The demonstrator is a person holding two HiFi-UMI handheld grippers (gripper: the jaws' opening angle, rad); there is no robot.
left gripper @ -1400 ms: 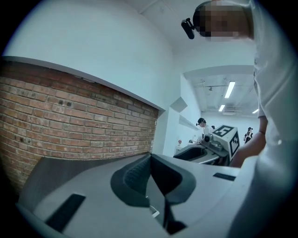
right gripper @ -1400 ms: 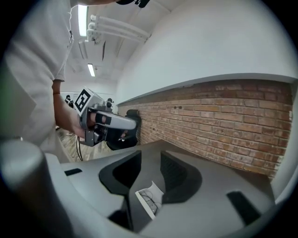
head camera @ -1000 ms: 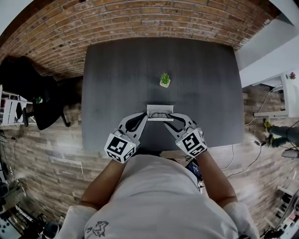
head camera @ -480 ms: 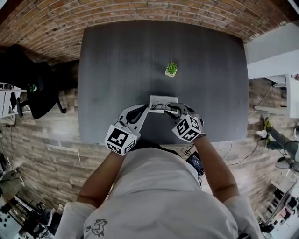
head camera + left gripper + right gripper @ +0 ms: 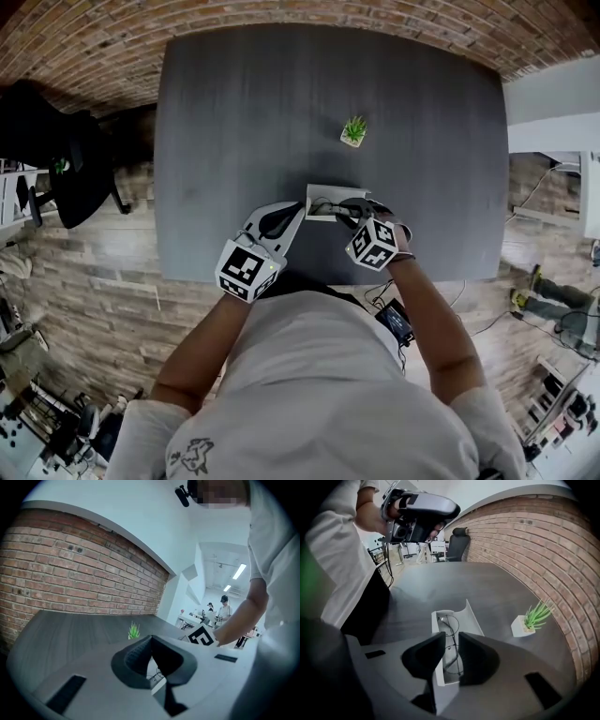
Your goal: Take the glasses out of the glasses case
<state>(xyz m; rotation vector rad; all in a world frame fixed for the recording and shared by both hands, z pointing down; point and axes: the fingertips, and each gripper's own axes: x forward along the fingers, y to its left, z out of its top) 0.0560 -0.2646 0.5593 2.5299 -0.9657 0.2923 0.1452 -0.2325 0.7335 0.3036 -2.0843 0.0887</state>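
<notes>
Glasses (image 5: 449, 623) are lying inside the open glasses case (image 5: 472, 619), a pale tray with its lid standing up along one long side. The case is sitting on the dark grey table (image 5: 234, 112), close to the edge nearest the person. The right gripper (image 5: 452, 635) is pointing steeply down over the right-hand part of the case, with its fingers (image 5: 429, 656) standing apart on either side of the thin wire frame. Its jaws have just been closing, yet a gap is showing between them and neither pad is visibly pressing on the wire. The left gripper (image 5: 151, 638) is hovering at the case's left end, tilted only slightly downward. Its fingertips are resting together at a point with nothing caught between them, and a corner of the tray and a bit of the frame are showing through the hollow behind the tips. Whether this gripper is touching the case I cannot tell. A small green plant (image 5: 353, 131) in a white pot is standing beyond the case, well apart from it and a little towards its right end. A black office chair (image 5: 80, 178) is standing off the table, far to the case's left, and a brick wall (image 5: 281, 14) is running beyond the table's far edge.
</notes>
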